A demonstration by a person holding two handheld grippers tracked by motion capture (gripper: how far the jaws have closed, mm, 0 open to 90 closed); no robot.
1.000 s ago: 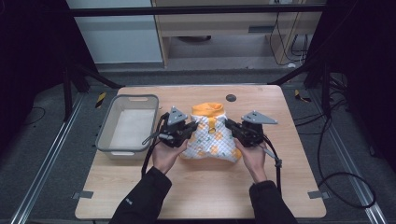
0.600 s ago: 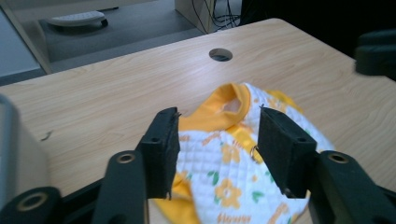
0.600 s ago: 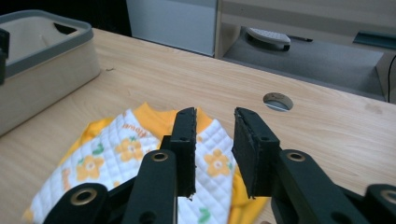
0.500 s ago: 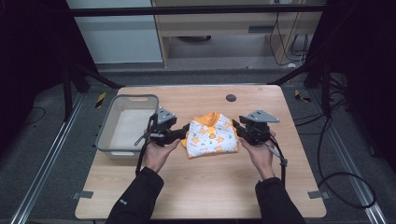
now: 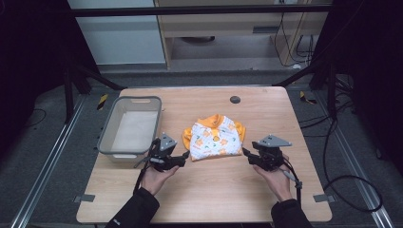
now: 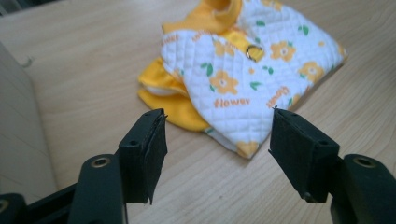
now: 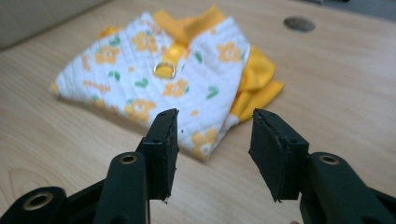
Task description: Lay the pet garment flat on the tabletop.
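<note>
A small white quilted garment (image 5: 215,138) with orange flowers and yellow trim lies flat and folded on the wooden table (image 5: 209,194). My left gripper (image 5: 183,156) rests just off its near left corner, and my right gripper (image 5: 247,153) just off its near right corner. Both point at the cloth without touching it. In the left gripper view the jaws (image 6: 217,126) stand wide apart with the garment (image 6: 252,70) beyond them. In the right gripper view the jaws (image 7: 214,122) are also apart, short of the garment (image 7: 154,70). Both pairs of jaws have just been opening, with nothing between them.
A grey plastic bin (image 5: 105,137) stands at the table's left, close to my left hand; its wall (image 6: 14,140) shows in the left gripper view. A dark round hole (image 5: 235,99) sits near the table's far edge. Bare wood lies between the garment and the near edge.
Both grippers held the garment raised a second ago. They came down, let go and drew apart toward the person. The garment now lies flat on the table.
</note>
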